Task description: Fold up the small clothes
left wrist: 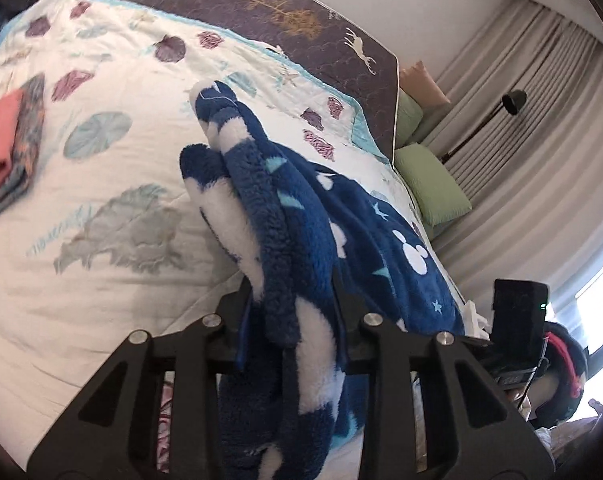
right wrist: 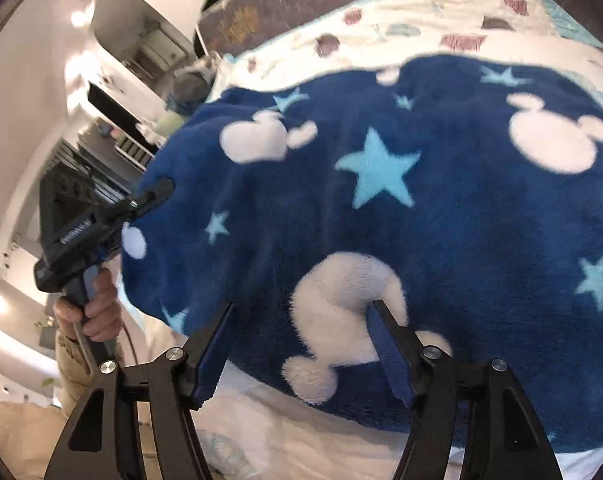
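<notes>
The bed (left wrist: 101, 280) wears a white quilt (left wrist: 113, 148) printed with shells and leaves. On it lie a blue fleece garment (right wrist: 441, 220) with stars and a folded stack of clothes (left wrist: 9, 140) near its edge.

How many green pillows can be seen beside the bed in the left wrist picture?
2. One green pillow lies at the bed's right edge; another sits behind it, partly hidden by the headboard. More may be hidden.

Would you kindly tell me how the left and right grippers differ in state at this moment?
The left gripper is shut on the blue fleece garment, a bunched fold pinched between its fingers; the right gripper is open, its fingers spread wide. The left lifts an edge of the fleece; the right grips nothing, its fingers straddling the near edge. Both are black and work over the bed quilt.
</notes>
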`<state>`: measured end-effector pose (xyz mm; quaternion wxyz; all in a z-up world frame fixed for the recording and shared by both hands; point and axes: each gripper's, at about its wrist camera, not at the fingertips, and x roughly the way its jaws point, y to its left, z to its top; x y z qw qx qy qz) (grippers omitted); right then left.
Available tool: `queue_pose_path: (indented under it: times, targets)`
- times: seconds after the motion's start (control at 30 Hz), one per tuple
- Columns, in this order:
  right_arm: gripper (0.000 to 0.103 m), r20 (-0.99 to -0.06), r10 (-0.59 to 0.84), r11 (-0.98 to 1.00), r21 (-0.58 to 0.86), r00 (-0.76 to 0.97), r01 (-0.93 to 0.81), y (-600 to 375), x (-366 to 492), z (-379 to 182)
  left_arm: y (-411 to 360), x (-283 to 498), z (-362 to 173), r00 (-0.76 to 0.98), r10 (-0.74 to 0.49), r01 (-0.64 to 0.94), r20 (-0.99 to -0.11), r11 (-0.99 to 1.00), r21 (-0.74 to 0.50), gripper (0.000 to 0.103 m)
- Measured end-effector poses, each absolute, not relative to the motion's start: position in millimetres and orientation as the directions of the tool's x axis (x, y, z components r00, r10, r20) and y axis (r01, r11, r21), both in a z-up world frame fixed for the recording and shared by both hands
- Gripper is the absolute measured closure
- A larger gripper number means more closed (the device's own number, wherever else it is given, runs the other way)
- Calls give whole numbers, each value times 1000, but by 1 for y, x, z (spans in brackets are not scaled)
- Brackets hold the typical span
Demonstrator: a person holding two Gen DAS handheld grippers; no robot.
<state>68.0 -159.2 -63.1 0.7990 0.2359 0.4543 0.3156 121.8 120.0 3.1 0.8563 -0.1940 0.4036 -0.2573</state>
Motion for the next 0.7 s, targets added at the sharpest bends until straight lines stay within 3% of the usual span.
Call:
queue_pose_path:
  times: [0.07,0.17,0.37,0.53,0.7]
  targets:
    - [35,-526,731,671,669,435,-319,-174,62,-55,116,125,10,532,-596,285,-602,795,-535,69]
    - [35,-521,707,686,671,479,-281,-196,61,-57,91,136,27,508,-578,297,-639,813,-501,70]
    - [35,-459,703,649,726,544,-226,-248,70,-55,3,142,57,476,-493,405,-728,858,-315,70]
    - [34,-432,668,655,728,606,-203,-282,78,-42,-55,140,45,435,-450,442,-780,862,-250,70]
    - [26,-425,717,622,747,552,-233,-293,123,-25,-87,135,37,457,-371,429,-808,888,-165,70]
